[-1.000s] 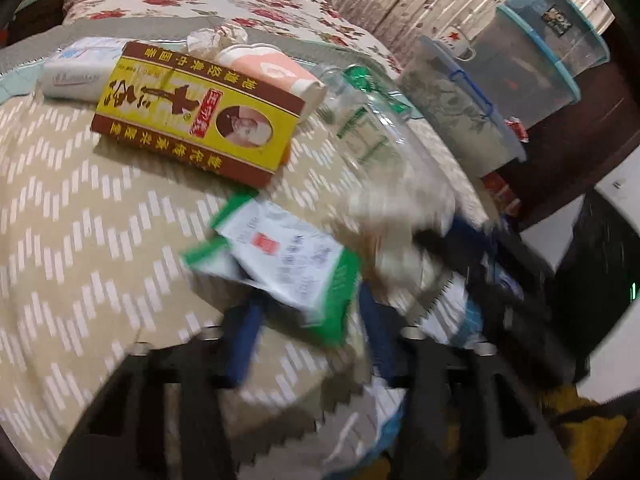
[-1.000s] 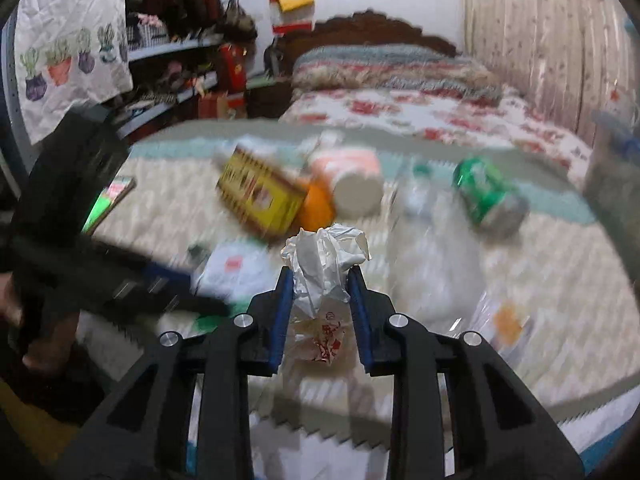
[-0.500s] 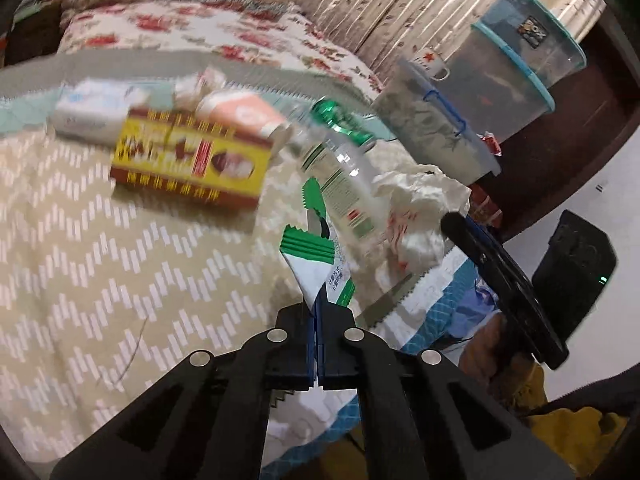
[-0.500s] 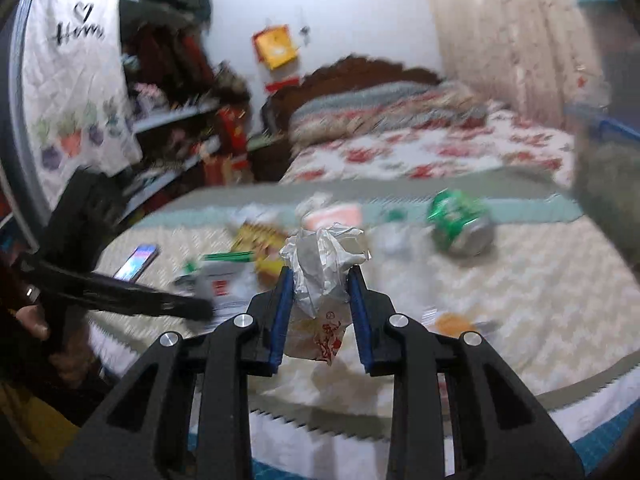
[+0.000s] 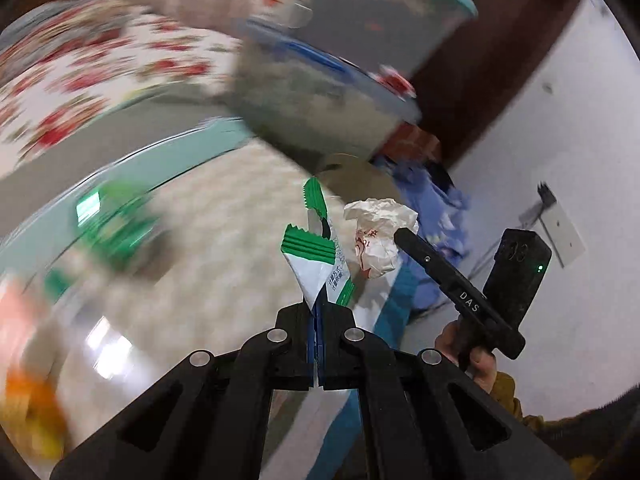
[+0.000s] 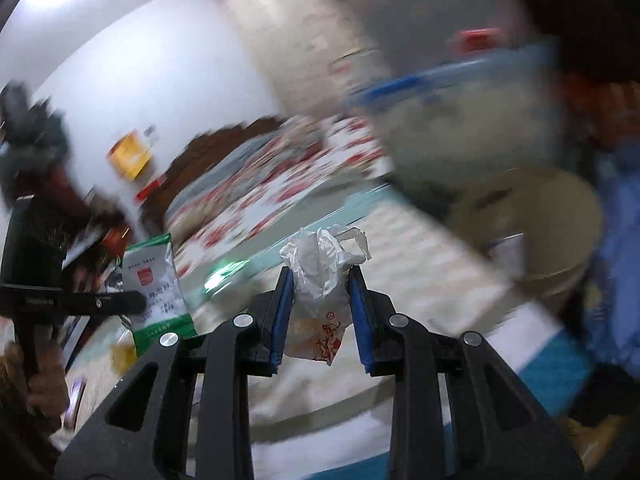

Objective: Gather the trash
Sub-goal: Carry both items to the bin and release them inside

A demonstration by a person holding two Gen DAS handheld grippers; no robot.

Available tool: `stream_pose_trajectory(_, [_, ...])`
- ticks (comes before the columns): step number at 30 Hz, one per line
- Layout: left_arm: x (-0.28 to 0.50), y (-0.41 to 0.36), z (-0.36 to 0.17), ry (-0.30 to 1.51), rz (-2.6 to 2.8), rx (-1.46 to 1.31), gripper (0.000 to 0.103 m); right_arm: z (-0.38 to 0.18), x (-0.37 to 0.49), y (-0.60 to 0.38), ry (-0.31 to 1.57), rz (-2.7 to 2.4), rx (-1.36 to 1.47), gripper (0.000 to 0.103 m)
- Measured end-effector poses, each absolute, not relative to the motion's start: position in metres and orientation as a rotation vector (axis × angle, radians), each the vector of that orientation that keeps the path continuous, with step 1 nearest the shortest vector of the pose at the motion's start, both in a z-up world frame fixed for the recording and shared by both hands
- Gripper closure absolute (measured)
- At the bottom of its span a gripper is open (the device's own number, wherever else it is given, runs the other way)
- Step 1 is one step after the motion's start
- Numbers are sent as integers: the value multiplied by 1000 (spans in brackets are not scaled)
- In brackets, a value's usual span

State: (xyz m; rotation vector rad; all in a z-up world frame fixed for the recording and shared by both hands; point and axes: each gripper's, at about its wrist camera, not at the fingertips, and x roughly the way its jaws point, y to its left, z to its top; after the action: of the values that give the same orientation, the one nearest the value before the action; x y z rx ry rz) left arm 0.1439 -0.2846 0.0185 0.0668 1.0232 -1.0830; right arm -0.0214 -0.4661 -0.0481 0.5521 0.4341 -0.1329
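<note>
My left gripper (image 5: 317,312) is shut on a green and white packet (image 5: 320,264) and holds it up in the air. My right gripper (image 6: 322,280) is shut on a crumpled white paper bag with red print (image 6: 320,280). In the left wrist view the right gripper (image 5: 440,264) and its paper bag (image 5: 378,240) are just right of the packet. In the right wrist view the left gripper (image 6: 120,302) holds the packet (image 6: 156,284) at the left. A round beige bin (image 6: 540,224) stands beyond the bed's edge at the right; it also shows in the left wrist view (image 5: 356,172).
The bed (image 5: 224,240) with its beige zigzag cover carries blurred litter: a green can (image 5: 112,228) and a clear bottle (image 5: 96,332). Clear storage boxes with blue lids (image 5: 320,92) are stacked right of the bed. A blue cloth heap (image 5: 432,208) lies on the floor.
Both grippers have swung right, away from the litter on the bed toward the beige bin and the storage boxes. Each keeps its hold on its piece of trash.
</note>
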Motion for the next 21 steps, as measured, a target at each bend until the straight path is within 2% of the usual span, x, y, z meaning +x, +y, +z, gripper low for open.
stream_pose_trajectory(7, [172, -458, -14, 1125, -1197, 172, 102, -77, -21, -577, 481, -394, 619, 72])
stream_pose_trajectory(10, [178, -517, -33, 1128, -1190, 220, 102, -88, -11, -601, 518, -443, 609, 66])
stream_pose_trajectory(11, [180, -529, -38, 1130, -1176, 229, 98, -91, -7, -606, 529, -454, 604, 53])
stream_pose_trajectory(12, [182, -541, -45, 1133, -1141, 256, 78, -94, -7, -611, 539, -460, 605, 42])
stream_pose_trajectory(13, [184, -545, -51, 1128, -1095, 278, 63, -94, -8, -613, 534, -469, 607, 28])
stream_pose_trajectory(14, [185, -544, -54, 1115, -1070, 278, 50, -94, -10, -614, 511, -485, 606, 28])
stream_pose_trajectory(18, [183, -513, -52, 1092, -1061, 248, 50, -86, -27, -606, 441, -501, 606, 30])
stream_pose_trajectory(21, [173, -469, -34, 1040, -1061, 232, 50, -80, -34, -591, 398, -462, 639, 35])
